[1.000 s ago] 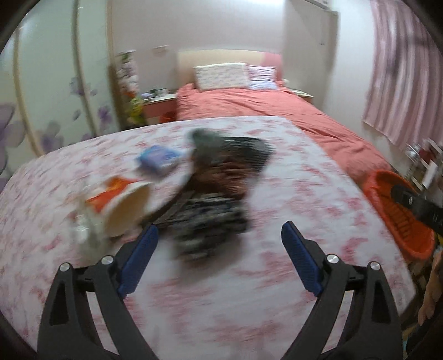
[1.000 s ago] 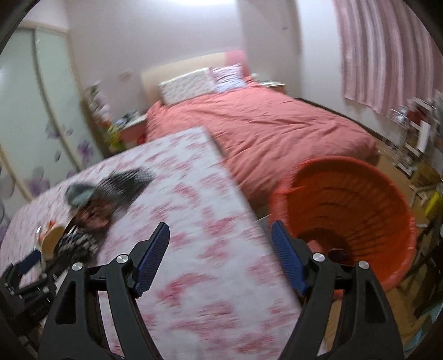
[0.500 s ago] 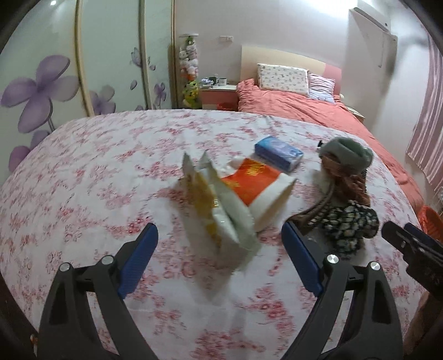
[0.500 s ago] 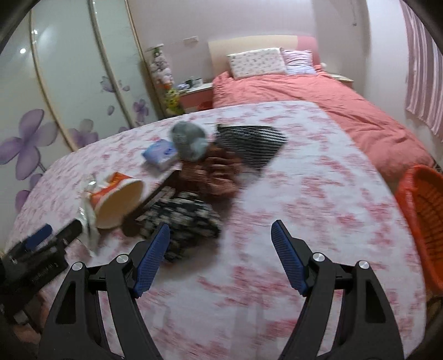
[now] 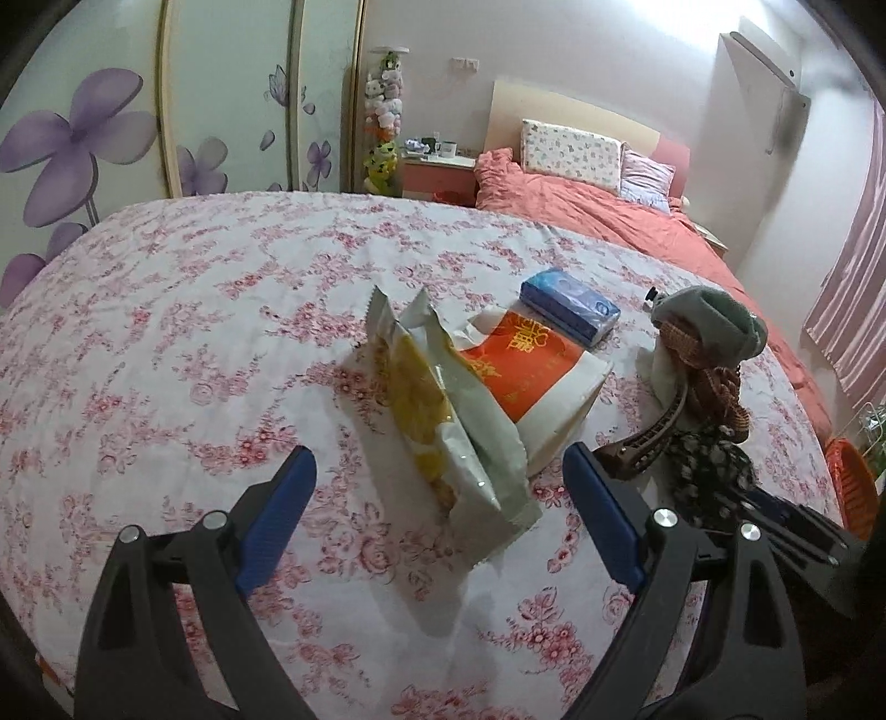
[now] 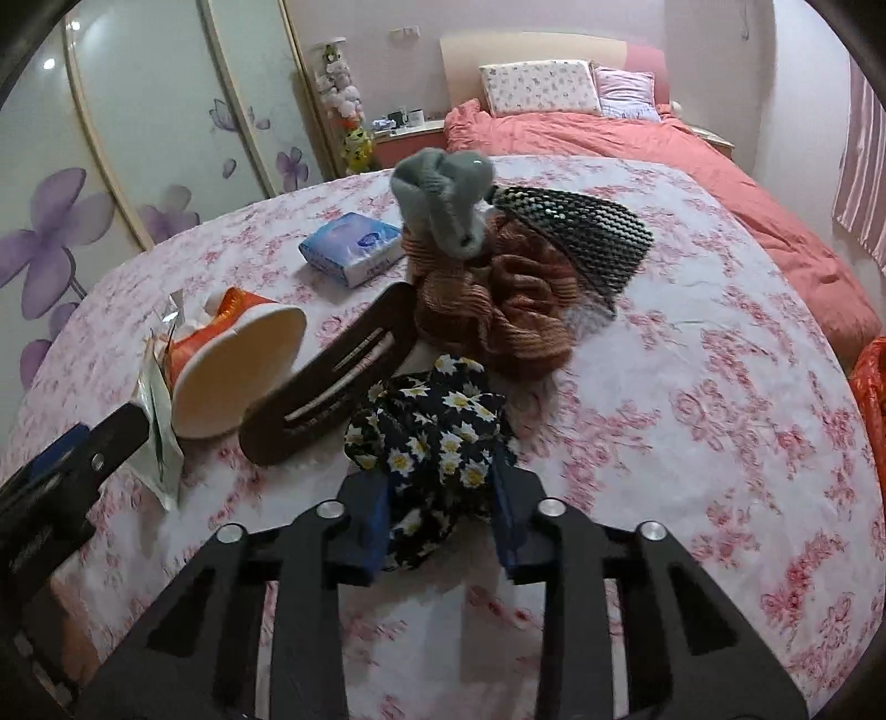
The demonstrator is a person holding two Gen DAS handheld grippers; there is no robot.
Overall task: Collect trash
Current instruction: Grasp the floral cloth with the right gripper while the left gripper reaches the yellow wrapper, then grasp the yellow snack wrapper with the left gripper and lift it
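Fingers of the right gripper (image 6: pixel 440 512) are closing on the floral scrunchie (image 6: pixel 429 429) near the bedspread's (image 5: pixel 166 332) edge. Left gripper (image 5: pixel 440 479) gapes wide, empty, just short of the snack bag (image 5: pixel 443 421) and paper cup (image 5: pixel 537 376).

Dim pinkish indoor light, glare on far wall (image 5: pixel 681 33) upper right; heavy fisheye bending, dark vignetted corners, mostly sharp.

Floral bedsheet (image 5: pixel 194 343) w/ snack wrapper (image 5: pixel 443 421), paper cup (image 5: pixel 531 371), tissue pack (image 5: pixel 570 304), maybe a hair clip (image 6: pixel 332 382), scrunchies (image 6: pixel 487 299).
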